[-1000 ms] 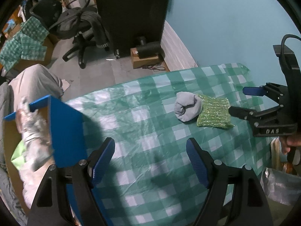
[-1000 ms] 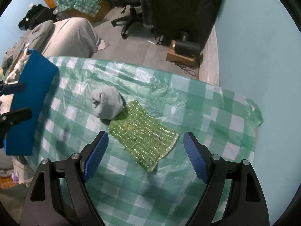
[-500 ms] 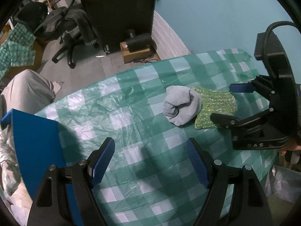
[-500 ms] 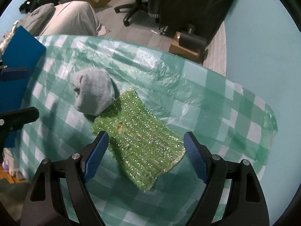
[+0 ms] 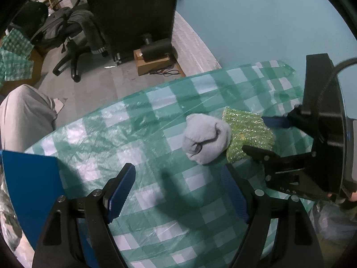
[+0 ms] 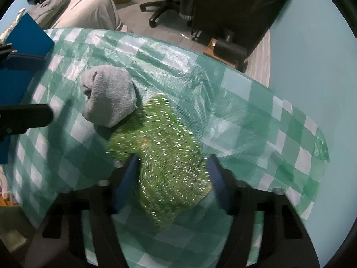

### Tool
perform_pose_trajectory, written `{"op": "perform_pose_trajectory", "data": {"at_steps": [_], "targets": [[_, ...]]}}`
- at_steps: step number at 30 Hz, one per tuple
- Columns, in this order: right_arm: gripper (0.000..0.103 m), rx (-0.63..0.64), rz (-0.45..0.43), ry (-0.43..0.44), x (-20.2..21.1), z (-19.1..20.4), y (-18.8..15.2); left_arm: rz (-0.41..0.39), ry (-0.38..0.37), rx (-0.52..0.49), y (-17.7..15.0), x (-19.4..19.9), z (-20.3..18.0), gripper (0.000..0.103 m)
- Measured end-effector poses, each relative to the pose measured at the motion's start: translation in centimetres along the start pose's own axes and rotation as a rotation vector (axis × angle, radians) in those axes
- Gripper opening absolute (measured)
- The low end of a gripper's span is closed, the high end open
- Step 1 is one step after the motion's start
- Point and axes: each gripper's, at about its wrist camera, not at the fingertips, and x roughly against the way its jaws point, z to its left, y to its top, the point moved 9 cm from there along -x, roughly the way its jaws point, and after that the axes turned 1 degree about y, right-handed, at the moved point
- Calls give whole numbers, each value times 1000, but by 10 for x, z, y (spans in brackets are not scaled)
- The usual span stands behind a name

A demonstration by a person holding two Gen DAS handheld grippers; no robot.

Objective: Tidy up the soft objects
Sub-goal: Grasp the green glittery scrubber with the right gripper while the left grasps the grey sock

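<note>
A rolled grey sock (image 5: 206, 140) (image 6: 110, 96) lies on the green checked tablecloth (image 5: 142, 131), touching a glittery green scrubbing cloth (image 5: 247, 131) (image 6: 165, 156). My right gripper (image 6: 171, 178) is open, its jaws on either side of the green cloth's near end; it also shows in the left wrist view (image 5: 263, 136). My left gripper (image 5: 178, 189) is open and empty, just short of the grey sock.
A blue box (image 5: 31, 187) (image 6: 20, 53) stands at the table's left edge. Beyond the table are an office chair (image 5: 73, 38), a dark cabinet (image 5: 133, 11), a small cardboard box (image 5: 154, 62) on the floor and a teal wall (image 5: 256, 22).
Both grippers moved forward toward the soft objects. The right gripper came down so its jaws now straddle the green cloth. The left gripper turned right, nearer the sock.
</note>
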Motion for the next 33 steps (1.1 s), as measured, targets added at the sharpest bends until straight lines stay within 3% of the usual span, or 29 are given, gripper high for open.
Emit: {"op": "perform_pose_trajectory", "data": {"at_steps": [3,13,24,27,29,33], "targets": [[22,-33,-1,23,5,-5,-3,0,-14,-9,4,-2,-6,81],[21,-179,-68,76,32,-29,-5,18,-24,-67,16,-19,-30,83],[21,-240,-95,85,48,-42,-9,29,46,-101,25,-46,-38,85],[21,-240,-96,85,50,-42,-11,20,71,-93,26,-49,-36,69],[21,-239,-100,86,51,-41,-12,32,76,-89,24,-51,-33,49],[21,-237,-107,91,54,-42,-11,15,83,-74,22,-45,-28,33]]}}
